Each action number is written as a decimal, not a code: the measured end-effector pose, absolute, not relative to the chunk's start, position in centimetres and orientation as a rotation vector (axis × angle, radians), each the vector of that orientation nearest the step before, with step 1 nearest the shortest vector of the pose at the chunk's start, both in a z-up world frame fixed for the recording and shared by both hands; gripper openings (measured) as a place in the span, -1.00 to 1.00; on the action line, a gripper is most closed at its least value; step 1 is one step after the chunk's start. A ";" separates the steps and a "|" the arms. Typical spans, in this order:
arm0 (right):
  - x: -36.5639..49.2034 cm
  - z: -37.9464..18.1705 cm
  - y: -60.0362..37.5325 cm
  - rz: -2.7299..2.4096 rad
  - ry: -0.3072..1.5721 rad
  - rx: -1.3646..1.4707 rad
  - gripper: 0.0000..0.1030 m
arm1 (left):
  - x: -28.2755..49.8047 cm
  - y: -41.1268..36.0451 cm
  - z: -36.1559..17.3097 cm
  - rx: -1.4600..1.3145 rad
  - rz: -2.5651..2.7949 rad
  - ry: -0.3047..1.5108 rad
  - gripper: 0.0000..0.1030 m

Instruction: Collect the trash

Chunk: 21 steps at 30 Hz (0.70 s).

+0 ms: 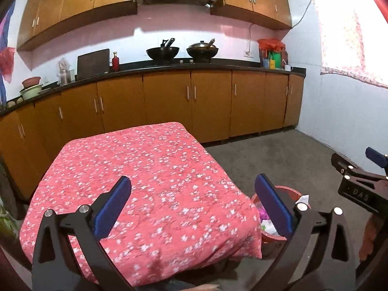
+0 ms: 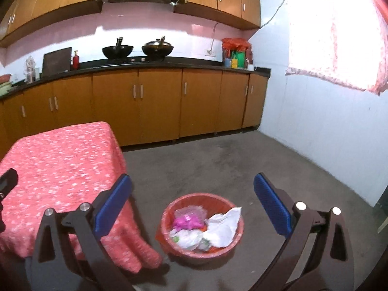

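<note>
we hold our left gripper [image 1: 192, 205] spread over the pink floral tablecloth [image 1: 145, 179], our right gripper [image 2: 192, 205] spread, empty, above the red trash basket [image 2: 169, 240] of crumpled wrappers [image 2: 222, 228] beside that cloth.

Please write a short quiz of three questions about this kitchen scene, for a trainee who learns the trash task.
1. True or false: the bin stands on the table.
2. What does the left gripper hold? A) a white paper B) nothing C) a pink bag
3. Fill in: the right gripper hangs over the floor with its jaws ____.

Key
1. False. The bin stands on the floor, beside the table.
2. B. Its jaws are open over the tablecloth.
3. Open. The bin, with white paper and a pink wrapper inside, shows between its fingers.
</note>
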State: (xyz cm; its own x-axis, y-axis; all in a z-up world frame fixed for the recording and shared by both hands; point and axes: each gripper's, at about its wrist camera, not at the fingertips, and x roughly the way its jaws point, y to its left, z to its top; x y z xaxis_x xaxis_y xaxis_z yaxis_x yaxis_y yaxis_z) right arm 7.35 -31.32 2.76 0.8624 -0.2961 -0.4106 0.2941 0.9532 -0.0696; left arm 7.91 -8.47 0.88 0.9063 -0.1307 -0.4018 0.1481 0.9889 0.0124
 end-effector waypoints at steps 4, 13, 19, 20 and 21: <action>5.8 3.1 -30.5 -0.274 0.441 0.026 0.92 | 7.0 -6.4 0.9 -0.017 -0.157 0.436 0.95; 2.2 3.7 -27.1 -0.278 0.373 -0.019 0.92 | 4.7 -4.4 1.1 -0.042 -0.153 0.410 0.95; 0.9 4.2 -25.5 -0.282 0.328 -0.062 0.92 | 3.6 -4.3 0.8 -0.017 -0.152 0.393 0.95; 0.8 4.2 -25.4 -0.281 0.325 -0.066 0.92 | 3.5 -4.2 0.7 -0.016 -0.153 0.392 0.95; 0.6 4.2 -25.3 -0.282 0.321 -0.068 0.92 | 3.4 -4.2 0.6 -0.017 -0.155 0.393 0.95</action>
State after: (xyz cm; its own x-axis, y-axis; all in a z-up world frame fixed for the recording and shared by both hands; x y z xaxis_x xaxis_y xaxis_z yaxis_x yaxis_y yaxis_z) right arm 0.61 -25.30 4.24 0.9099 -0.2844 -0.3019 0.2627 0.9585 -0.1109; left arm 3.40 -4.20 0.64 0.9121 -0.1538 -0.3800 0.1473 0.9880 -0.0463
